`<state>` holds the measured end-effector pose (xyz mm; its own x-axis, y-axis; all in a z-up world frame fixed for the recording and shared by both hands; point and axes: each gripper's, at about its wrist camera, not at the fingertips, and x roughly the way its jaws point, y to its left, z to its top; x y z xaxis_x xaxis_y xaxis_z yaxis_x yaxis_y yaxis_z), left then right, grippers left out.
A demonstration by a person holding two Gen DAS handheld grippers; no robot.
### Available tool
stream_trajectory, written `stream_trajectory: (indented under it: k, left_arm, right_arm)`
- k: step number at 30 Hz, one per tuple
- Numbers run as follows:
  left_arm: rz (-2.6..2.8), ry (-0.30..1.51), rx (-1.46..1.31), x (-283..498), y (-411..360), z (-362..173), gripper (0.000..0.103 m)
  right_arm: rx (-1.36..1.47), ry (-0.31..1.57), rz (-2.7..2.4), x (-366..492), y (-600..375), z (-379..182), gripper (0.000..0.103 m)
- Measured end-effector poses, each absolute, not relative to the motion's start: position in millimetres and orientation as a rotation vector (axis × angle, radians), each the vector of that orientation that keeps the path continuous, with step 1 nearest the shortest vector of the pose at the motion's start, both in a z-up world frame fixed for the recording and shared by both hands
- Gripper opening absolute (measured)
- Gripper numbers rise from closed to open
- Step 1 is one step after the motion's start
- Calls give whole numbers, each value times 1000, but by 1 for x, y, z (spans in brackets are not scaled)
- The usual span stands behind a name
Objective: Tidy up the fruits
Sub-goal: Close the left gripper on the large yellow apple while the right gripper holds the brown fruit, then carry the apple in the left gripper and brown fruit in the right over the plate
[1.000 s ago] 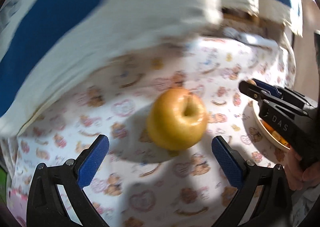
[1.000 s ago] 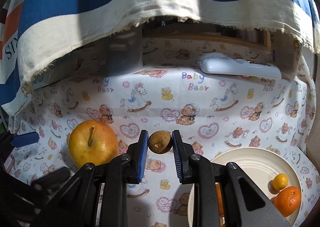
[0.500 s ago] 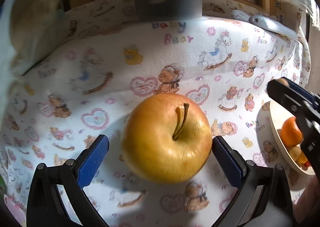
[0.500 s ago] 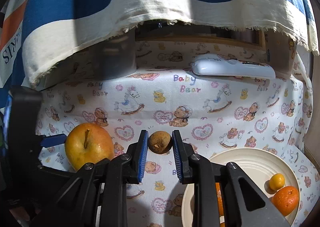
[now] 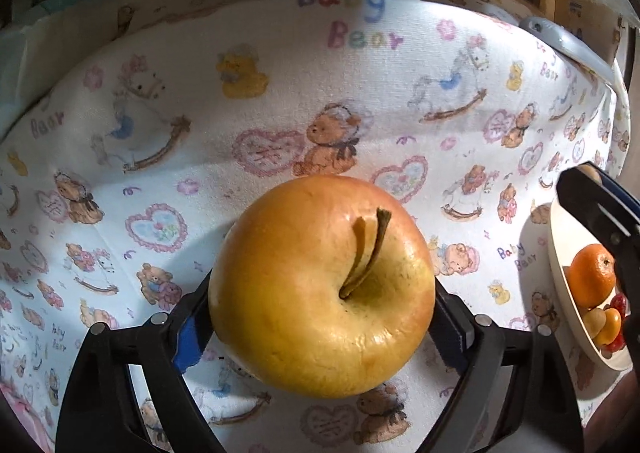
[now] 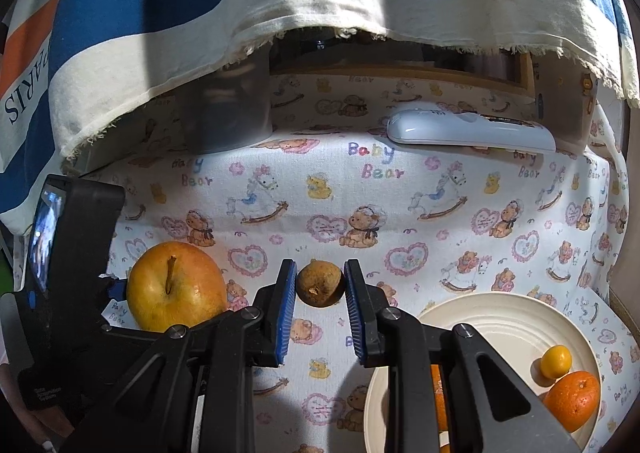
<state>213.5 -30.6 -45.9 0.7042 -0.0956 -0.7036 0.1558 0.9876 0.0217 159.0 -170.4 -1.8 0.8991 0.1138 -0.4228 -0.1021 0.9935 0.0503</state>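
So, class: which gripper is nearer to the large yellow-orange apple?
Left. The left gripper has its blue pads on either side of the apple; the right gripper, holding a small brown fruit, sits beside it.

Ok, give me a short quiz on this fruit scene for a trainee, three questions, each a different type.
1. True or false: the right gripper is empty.
2. Which fruit sits between the fingers of the left gripper? A yellow apple; B banana; C pear.
3. Name two fruits visible on the cream plate.

Key:
1. False. It is shut on a small brown fruit.
2. A. The jaws have just been closing, and the pads now touch the apple on both sides.
3. A tangerine and a small yellow fruit.
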Motion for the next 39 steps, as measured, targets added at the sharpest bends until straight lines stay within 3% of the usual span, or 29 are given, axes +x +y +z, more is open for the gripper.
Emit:
stream_trajectory:
  k: [22,39]
  left_arm:
    - [-94,599,-27,101,12,17,89]
    - [-171,562,40,81,-44,37,90]
  right_arm:
    - [5,401,158,119,-182,16,25]
    - [22,338,31,72,-278,32,25]
